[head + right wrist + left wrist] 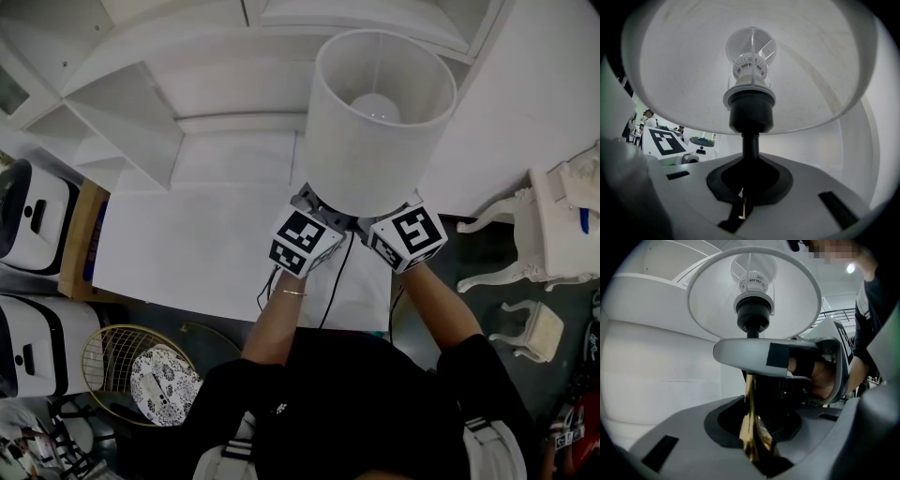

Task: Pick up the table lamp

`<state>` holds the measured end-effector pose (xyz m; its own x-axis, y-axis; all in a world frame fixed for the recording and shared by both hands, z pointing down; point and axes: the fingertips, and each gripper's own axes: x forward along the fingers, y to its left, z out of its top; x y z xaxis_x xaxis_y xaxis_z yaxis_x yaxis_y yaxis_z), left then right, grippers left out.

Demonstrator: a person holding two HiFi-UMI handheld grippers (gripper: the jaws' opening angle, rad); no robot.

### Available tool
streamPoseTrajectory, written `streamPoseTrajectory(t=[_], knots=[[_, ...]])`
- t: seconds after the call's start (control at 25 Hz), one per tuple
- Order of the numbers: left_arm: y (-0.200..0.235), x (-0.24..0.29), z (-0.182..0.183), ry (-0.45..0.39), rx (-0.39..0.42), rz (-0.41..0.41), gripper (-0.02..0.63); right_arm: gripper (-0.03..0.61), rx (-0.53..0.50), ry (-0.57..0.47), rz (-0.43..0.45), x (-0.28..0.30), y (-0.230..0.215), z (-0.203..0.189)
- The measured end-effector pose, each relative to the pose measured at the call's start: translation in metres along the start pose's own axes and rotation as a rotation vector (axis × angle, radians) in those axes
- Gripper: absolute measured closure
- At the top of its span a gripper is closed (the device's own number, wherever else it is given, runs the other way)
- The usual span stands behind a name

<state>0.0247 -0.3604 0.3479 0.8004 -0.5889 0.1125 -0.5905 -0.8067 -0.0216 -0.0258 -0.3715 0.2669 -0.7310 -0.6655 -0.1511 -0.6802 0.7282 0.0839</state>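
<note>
The table lamp [380,112] stands at about 1 o'clock from the person, over the far edge of the white surface [187,244]. Its shade [693,70] hides the base in the head view, so whether the base has left the surface cannot be told.

Both grippers sit under the shade and meet on the stem [750,399]. The left gripper [757,437] comes in from 7 o'clock, and its jaws stand fairly wide, closed around the thicker brass part of the stem. The right gripper [743,201] comes in from 5 o'clock with its jaws pressed nearly together on a thin part of the stem, just below the black socket [751,110].

The step in hand looks like the lift itself. To do it well, both grippers should rise together at the same rate, so the stem stays upright and the big shade does not swing. The weight sits high and the brass is smooth, so a slip or a twist between the two grips is the likely fault. Keep both grips firm and move straight up, not toward the shelves at 11 o'clock.

The black cord [333,281] trails off toward 6 o'clock, past the near edge of the surface. Some slack should be left there so it does not tug the lamp sideways.
</note>
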Motion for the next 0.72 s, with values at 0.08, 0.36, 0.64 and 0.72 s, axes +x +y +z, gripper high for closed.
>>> streamPoseTrajectory(t=[0.08, 0.36, 0.64, 0.72], knots=[[-0.0003, 0.0000, -0.0001, 0.002, 0.001, -0.001, 0.514, 0.565, -0.007, 0.000, -0.001, -0.0003, 0.0003, 0.0009], [-0.0013, -0.0011, -0.0010, 0.001, -0.001, 0.000, 0.514, 0.563, -0.007, 0.002, -0.003, -0.0012, 0.0014, 0.0007], [-0.0017, -0.0003, -0.0014, 0.004, -0.005, 0.001, 0.514, 0.565, -0.012, 0.007, -0.005, -0.0013, 0.0006, 0.0009], [-0.0020, -0.0002, -0.0020, 0.004, -0.008, 0.000, 0.514, 0.565, -0.010, 0.010, -0.004, -0.0014, 0.0009, -0.0012]])
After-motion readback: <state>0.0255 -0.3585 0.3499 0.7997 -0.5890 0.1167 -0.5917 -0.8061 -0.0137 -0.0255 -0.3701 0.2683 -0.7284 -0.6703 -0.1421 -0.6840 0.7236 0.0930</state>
